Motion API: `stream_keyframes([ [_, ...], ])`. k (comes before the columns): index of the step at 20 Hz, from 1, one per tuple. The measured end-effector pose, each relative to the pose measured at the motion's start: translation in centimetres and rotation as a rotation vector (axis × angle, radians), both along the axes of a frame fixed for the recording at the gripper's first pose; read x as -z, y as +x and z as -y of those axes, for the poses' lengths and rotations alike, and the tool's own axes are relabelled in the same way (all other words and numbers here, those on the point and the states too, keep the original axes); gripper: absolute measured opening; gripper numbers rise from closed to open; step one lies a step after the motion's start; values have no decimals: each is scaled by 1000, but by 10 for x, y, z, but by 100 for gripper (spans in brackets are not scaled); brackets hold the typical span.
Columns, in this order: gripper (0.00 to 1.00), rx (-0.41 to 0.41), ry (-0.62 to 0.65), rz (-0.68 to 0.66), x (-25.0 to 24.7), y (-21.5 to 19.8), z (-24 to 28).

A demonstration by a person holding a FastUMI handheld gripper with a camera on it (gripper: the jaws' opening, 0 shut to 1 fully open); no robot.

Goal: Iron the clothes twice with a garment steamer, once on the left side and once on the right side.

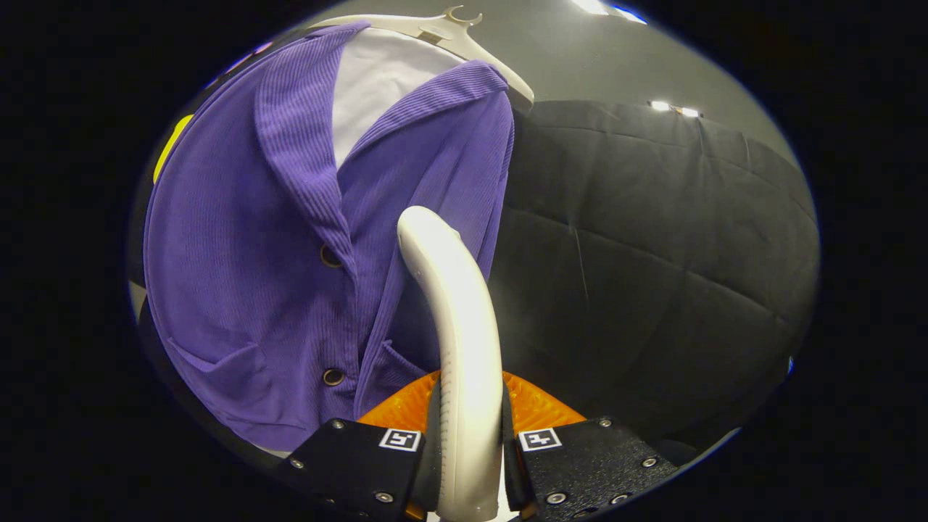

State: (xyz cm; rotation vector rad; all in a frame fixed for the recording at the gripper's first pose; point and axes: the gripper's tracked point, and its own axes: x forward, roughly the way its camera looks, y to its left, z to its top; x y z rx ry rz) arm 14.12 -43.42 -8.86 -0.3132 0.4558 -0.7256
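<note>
- Nearest the camera, the gripper (470,442) has its jaws clamped on the garment steamer (457,348), one finger pressing each side of the handle.
- Steamer handle: pale, curved, rising from between the fingers and arching forward. Its rounded top end lies against or just in front of the right front panel of the purple cardigan (290,239); contact cannot be confirmed.
- Steamer head and nozzle face are hidden behind the handle. The lower end of the handle is cut off at the jaws.
- An orange ribbed surface (533,409) shows just behind the fingers, on both sides of the handle; what it belongs to is hard to make out.
- Cardigan: ribbed knit, hanging on a pale hanger (464,40) over a white inner garment (377,80). Two dark buttons run down the front edge. Its left edge and hem are cut off from view.
- Faint haze beside the handle may be steam; not certain.
- Open room: to the right of the cardigan's edge and the handle, only the black quilted booth wall (652,239) stands behind.
- Ceiling lights (670,107) show above the wall.
</note>
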Motion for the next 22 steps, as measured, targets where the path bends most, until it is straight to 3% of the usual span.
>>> stream_keyframes([
  [10,35,4,-18,-130,42,-15,1],
  [22,35,-15,-65,-250,54,-16,9],
])
